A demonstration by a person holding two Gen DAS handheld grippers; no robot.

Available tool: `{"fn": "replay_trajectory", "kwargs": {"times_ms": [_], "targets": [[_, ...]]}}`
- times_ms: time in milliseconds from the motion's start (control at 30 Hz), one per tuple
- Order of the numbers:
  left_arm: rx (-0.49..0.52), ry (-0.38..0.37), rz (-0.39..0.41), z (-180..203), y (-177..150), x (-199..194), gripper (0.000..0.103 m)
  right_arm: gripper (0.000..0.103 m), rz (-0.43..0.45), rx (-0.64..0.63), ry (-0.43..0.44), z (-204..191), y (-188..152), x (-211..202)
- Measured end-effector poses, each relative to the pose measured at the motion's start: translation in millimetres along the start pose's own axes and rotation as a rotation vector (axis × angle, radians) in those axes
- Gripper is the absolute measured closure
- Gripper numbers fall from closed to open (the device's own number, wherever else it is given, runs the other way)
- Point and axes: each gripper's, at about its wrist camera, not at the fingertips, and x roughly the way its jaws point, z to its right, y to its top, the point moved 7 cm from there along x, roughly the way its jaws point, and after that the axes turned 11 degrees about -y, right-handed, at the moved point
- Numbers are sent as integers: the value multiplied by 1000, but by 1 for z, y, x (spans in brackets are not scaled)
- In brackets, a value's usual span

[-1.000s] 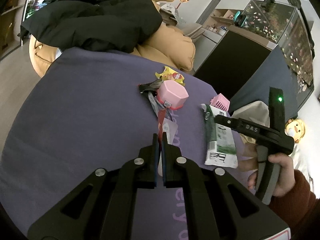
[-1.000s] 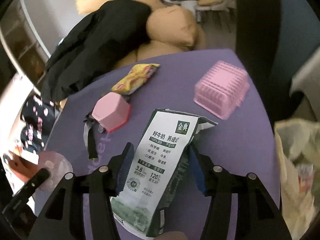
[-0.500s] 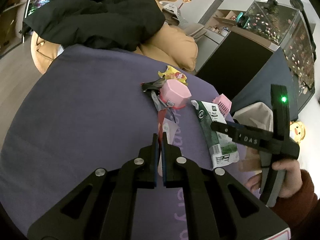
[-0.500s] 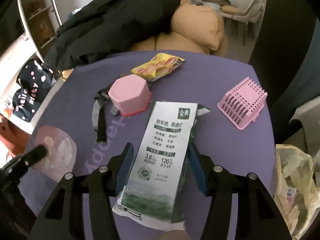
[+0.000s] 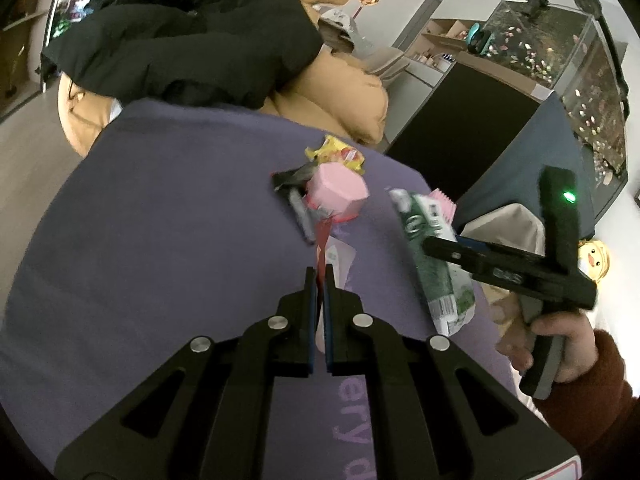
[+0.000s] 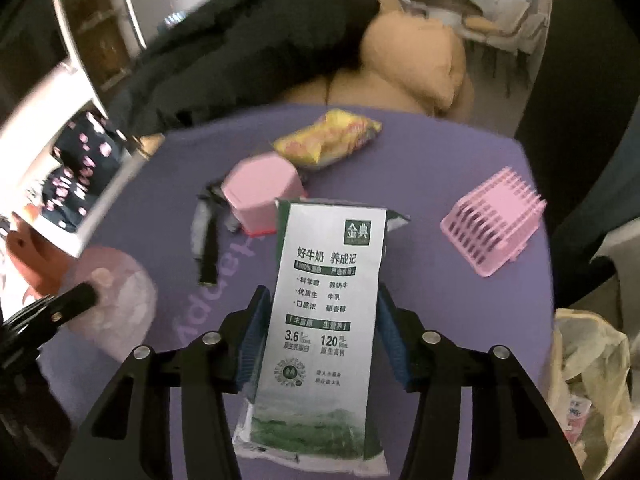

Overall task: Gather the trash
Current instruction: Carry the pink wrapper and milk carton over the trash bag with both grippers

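The tabletop [image 6: 440, 152] is purple with paler lettering. The carton [image 6: 328, 320] is white, green at its base. At its 11 o'clock the box [image 6: 260, 188] is pink; at 2 o'clock the basket [image 6: 496, 228] is pink; at 12 the wrapper [image 6: 328, 140] is yellow.

Seeing milk carton [image 6: 320, 332] covering part of pink cup [image 6: 262, 194] in right view. Carton's lower end running toward frame bottom, blurring. Left gripper [image 5: 319, 280] hiding most of thin red wrapper [image 5: 323, 236] pinched between its pads. Yellow snack packet [image 5: 340, 154] sitting half behind cup, print unreadable. Trash bag [image 6: 588, 380] getting cut off by right edge.
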Motion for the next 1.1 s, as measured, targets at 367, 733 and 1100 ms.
{"fn": "replay_trajectory", "kwargs": {"times_ms": [367, 733, 1100], "targets": [[135, -94, 53, 100, 35, 4, 101, 54, 378, -20, -70, 59, 12, -141], [219, -299, -74, 218, 15, 75, 101, 54, 529, 78, -292, 176, -25, -217], [314, -378, -260, 300, -42, 180, 101, 54, 516, 204, -395, 256, -74, -227]]}}
